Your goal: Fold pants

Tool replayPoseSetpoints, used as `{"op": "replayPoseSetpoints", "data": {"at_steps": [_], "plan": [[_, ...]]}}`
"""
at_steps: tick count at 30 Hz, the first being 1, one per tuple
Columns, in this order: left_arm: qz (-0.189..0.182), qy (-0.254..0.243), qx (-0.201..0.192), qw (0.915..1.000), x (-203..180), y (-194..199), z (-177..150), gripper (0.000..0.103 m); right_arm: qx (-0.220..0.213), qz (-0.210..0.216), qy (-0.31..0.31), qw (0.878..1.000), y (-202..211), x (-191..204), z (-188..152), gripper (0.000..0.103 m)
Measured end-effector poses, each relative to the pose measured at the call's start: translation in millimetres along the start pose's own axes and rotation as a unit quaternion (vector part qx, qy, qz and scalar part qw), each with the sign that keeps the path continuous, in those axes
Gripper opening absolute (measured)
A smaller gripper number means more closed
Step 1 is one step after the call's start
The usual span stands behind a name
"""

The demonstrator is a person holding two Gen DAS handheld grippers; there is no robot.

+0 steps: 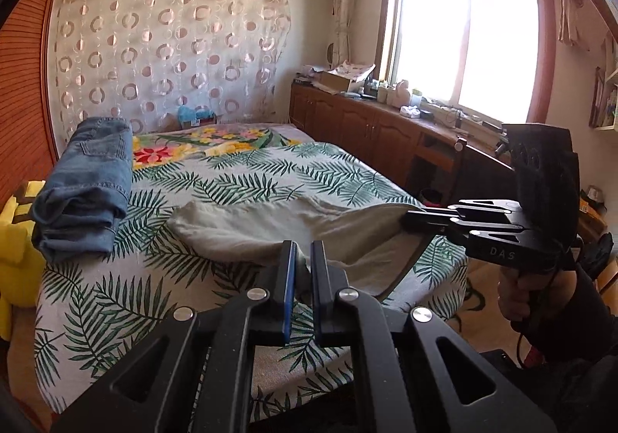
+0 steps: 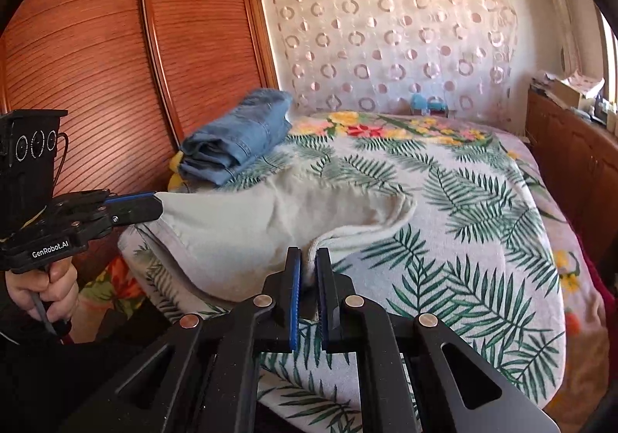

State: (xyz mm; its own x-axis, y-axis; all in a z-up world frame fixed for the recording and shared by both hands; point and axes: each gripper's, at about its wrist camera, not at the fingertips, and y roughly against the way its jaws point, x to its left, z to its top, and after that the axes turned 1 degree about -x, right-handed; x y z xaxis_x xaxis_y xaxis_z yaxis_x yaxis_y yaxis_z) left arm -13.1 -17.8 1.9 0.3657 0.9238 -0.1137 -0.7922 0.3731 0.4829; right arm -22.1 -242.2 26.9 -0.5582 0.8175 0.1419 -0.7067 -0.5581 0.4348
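Observation:
Light grey-beige pants (image 1: 270,228) lie across the near part of the bed and also show in the right wrist view (image 2: 251,224). My left gripper (image 1: 304,255) is shut on the near edge of the pants; it shows from the side in the right wrist view (image 2: 154,205), pinching a corner. My right gripper (image 2: 308,259) is shut on another edge of the pants, and shows in the left wrist view (image 1: 413,218) holding the right corner. The held edge is lifted slightly above the bedspread.
Folded blue jeans (image 1: 89,185) sit at the bed's left side, also in the right wrist view (image 2: 239,135). The leaf-print bedspread (image 1: 239,178) covers the bed. A wooden wardrobe (image 2: 116,66) stands left. A cluttered wooden cabinet (image 1: 367,124) runs under the window.

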Motion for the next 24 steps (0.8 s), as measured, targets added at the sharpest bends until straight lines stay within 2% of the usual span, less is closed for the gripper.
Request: {"op": "replayPoseSetpoints", "data": {"at_steps": [4,8,15,24], "plan": [[-0.004,-0.004,-0.006,1.0000,-2.6,2.6,2.9,0.008,-0.017,-0.008,0.018,1.000,6.1,3.8,2.3,0.007],[-0.003,0.002,0.006,1.0000,4.6,-11.2,-2.2,0.008,-0.016,-0.014,0.024,0.999,-0.9,2.3,-0.7,0.007],[0.007,0.023,0.025,0.9994,25.7,-40.7,-6.3,0.008,0.002,-0.029,0.011,1.000,-40.1,-12.6,-1.2,0.007],[0.028,0.022,0.023,0.9991,46.1,-68.8,15.7,0.008,-0.005,-0.050,0.010,0.999,-78.2,-22.7,29.6,0.007]]}}
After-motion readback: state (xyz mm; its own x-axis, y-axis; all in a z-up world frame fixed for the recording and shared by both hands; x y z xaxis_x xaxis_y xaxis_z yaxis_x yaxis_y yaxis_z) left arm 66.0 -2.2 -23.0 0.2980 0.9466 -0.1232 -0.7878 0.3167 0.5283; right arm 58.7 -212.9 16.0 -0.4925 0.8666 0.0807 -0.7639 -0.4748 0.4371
